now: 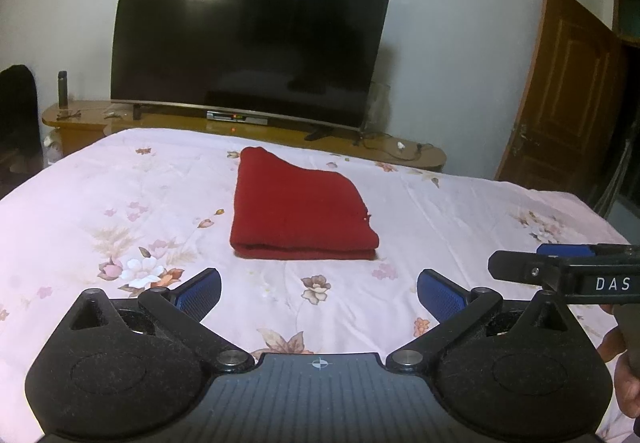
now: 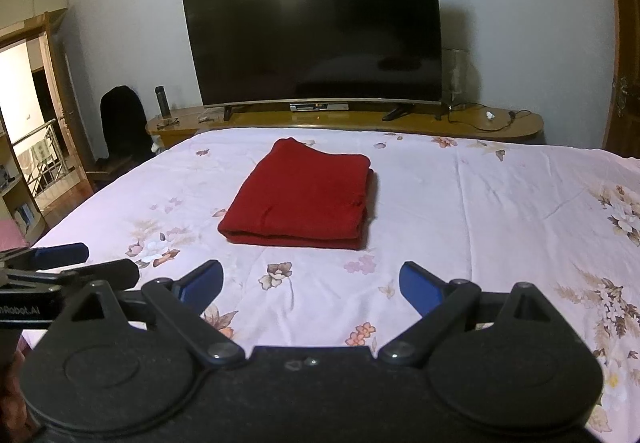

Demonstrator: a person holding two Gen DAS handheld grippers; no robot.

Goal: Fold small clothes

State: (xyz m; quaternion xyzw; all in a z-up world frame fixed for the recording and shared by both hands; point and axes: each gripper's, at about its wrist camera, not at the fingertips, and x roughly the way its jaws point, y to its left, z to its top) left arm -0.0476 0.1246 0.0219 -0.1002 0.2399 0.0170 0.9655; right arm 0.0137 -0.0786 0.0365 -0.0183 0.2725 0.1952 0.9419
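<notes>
A bed covered with a pale pink floral sheet fills the lower part of both wrist views. Beyond its far edge stands a long wooden TV stand, and on it a large, dark, switched-off television against a white wall. A brown wooden door stands open past the bed's far right corner. A dark chair sits off the far left corner of the bed, beside the stand's left end.

The red garment lies folded into a thick, neat rectangle on the sheet, about midway across the bed and nearer its far edge than the near one, its folded thickness facing the cameras. Nothing touches it.

The left gripper hangs above the near part of the bed, its blue-padded fingers spread wide with only sheet between them. The right gripper is just beside it, fingers likewise spread wide and empty, well short of the garment.

A dark flask stands upright on the stand's left end; a set-top box sits under the television, and a black cable trails over the right end.
</notes>
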